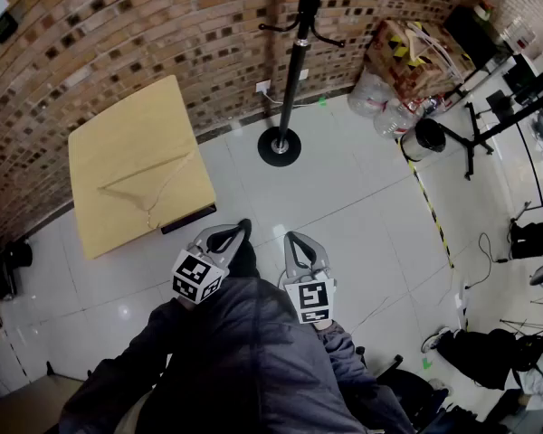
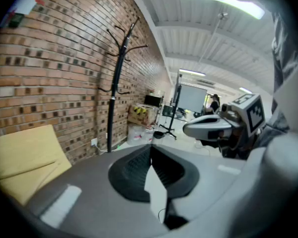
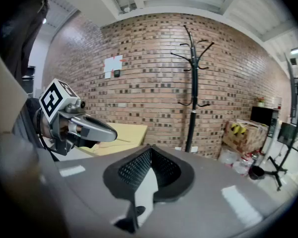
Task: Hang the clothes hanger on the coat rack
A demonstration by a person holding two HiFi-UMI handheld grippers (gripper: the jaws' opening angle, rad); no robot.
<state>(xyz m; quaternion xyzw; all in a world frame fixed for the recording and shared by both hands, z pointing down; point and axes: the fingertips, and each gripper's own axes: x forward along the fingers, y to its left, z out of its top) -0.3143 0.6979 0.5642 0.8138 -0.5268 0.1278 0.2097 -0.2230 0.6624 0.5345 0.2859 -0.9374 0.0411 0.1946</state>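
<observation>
Left tool [image 1: 238, 231]: jaws closed, black pads meeting at the tip, nothing between them. It is held low in front of the person's body and touches nothing.

Right tool [image 1: 293, 239]: jaws also fully closed, and it holds nothing. It sits just beside the left one, the two side by side and apart, both tipped slightly downward toward the floor [image 1: 362, 197].

Each tool's own view confirms it: the left tool's [image 2: 150, 150] pads come together at a point, and the right tool's [image 3: 150, 153] pads do the same. Each view also catches the other tool off to one side.

Hanger [image 1: 143, 172]: lies flat on the yellow table [image 1: 118, 120], toward the table's near edge. It is a thin, pale triangle, close in colour to the tabletop, so its outline is faint. The hook end is hard to make out. It is well apart from both tools.

Coat rack [image 1: 294, 57]: a black pole on a round black base, standing on the floor against the brick wall [image 1: 118, 25], to the right of the table. It has curved hooks on several levels.

Count: two tools, one hanger, one table, one coat rack.
</observation>
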